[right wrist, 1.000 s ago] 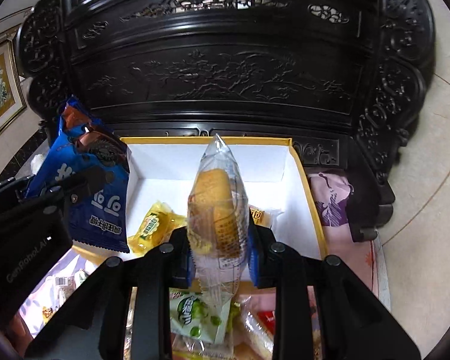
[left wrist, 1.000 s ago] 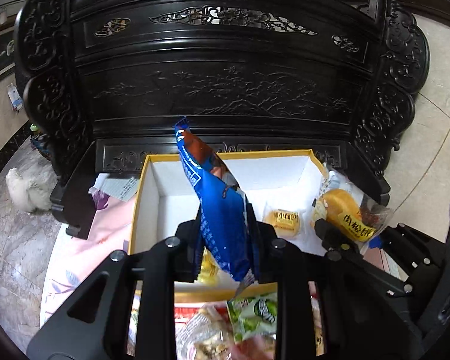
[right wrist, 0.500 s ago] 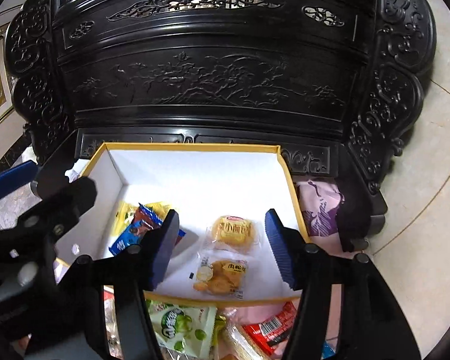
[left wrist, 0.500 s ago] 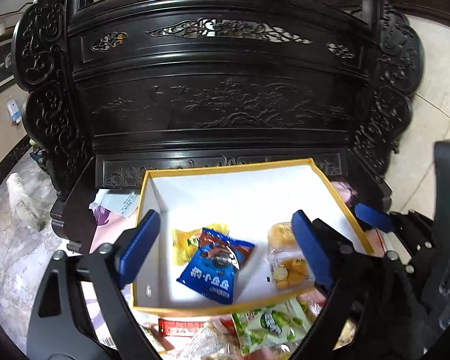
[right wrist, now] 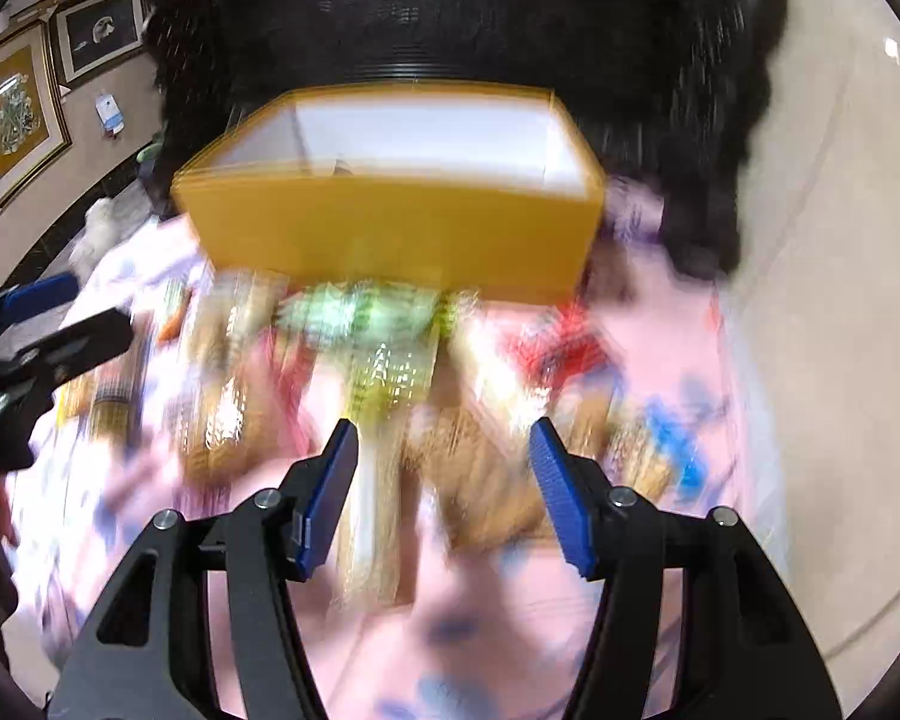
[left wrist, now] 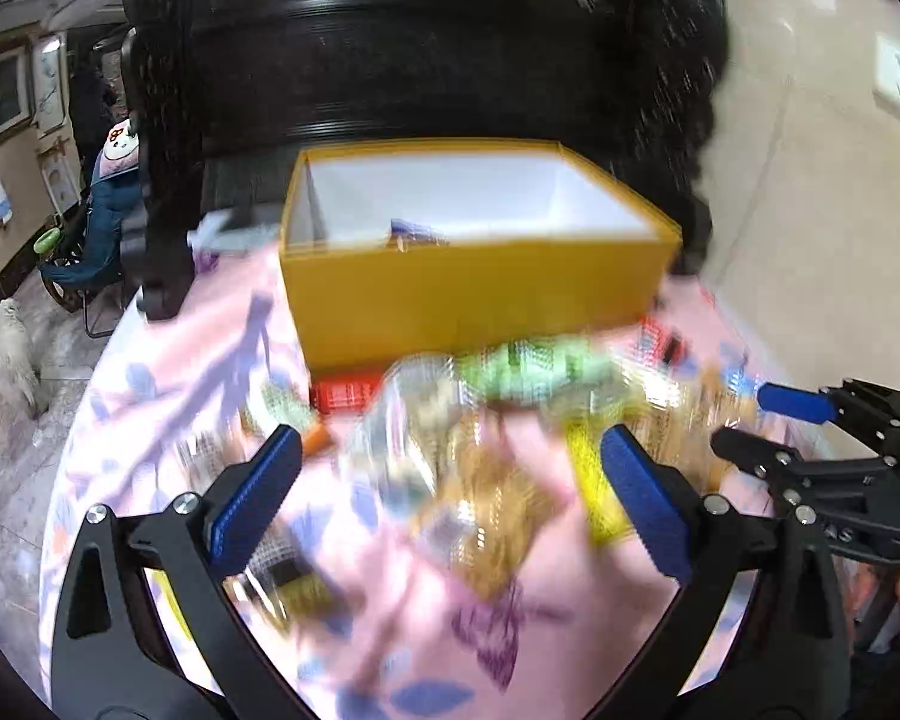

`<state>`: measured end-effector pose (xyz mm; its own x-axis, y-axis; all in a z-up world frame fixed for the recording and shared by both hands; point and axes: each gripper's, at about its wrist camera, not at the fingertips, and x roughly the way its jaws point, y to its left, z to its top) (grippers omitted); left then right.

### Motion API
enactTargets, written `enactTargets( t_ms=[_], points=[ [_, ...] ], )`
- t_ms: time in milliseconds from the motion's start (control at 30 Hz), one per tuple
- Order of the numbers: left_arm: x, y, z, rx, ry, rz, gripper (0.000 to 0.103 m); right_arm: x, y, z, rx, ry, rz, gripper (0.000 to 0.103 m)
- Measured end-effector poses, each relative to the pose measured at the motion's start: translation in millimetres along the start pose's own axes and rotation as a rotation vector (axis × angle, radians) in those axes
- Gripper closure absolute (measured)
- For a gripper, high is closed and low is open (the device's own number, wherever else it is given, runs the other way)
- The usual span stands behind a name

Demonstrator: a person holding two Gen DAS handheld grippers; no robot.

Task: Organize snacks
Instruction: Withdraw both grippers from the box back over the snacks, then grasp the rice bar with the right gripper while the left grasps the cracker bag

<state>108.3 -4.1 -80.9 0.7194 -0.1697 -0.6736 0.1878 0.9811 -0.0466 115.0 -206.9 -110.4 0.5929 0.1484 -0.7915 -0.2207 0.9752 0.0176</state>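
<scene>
A pink cloth (left wrist: 150, 420) with blue and purple leaf prints covers the surface — on it sits the yellow box (left wrist: 468, 294), and just in front lies a blurred scatter of snack packets (right wrist: 384, 360), green, red and golden among them.

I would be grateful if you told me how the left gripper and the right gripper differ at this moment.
The left gripper, whose jaws are opening, stands wider than the right gripper, which is partly open. The left gripper hangs over a clear wrapper with brown snacks; the right gripper frames a brown snack and a pale packet. Both have blue-padded fingers, hold nothing, and face the yellow box across the pink cloth.
</scene>
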Motion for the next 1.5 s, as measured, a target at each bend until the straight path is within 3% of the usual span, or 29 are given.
enactTargets(
  t_ms=[67, 200, 533, 800, 833, 900, 967, 1500],
  points=[
    [1, -9, -20, 0.042, 0.005, -0.007, 0.002, 6, 3, -27, 0.016, 0.038, 0.025, 0.043],
    [6, -22, -38, 0.090, 0.022, 0.006, 0.002, 15, 9, -44, 0.018, 0.062, 0.050, 0.043],
    [20, -7, -48, 0.056, 0.078, 0.046, 0.002, 30, 22, -41, -0.004, 0.083, 0.091, 0.043],
    [34, -16, -54, 0.109, 0.109, 0.030, 0.002, 55, 24, -43, 0.014, 0.123, 0.092, 0.043],
    [35, -17, -55, 0.112, 0.113, 0.028, 0.002, 59, 22, -43, 0.018, 0.123, 0.092, 0.044],
    [38, -19, -56, 0.116, 0.119, 0.027, 0.002, 63, 20, -42, 0.020, 0.116, 0.067, 0.063],
    [40, -20, -57, 0.115, 0.122, 0.026, 0.002, 63, 17, -40, 0.020, 0.106, 0.061, 0.073],
    [72, -25, -63, 0.121, 0.156, 0.039, 0.003, 47, 12, -40, 0.048, 0.050, 0.080, 0.074]
  ],
)
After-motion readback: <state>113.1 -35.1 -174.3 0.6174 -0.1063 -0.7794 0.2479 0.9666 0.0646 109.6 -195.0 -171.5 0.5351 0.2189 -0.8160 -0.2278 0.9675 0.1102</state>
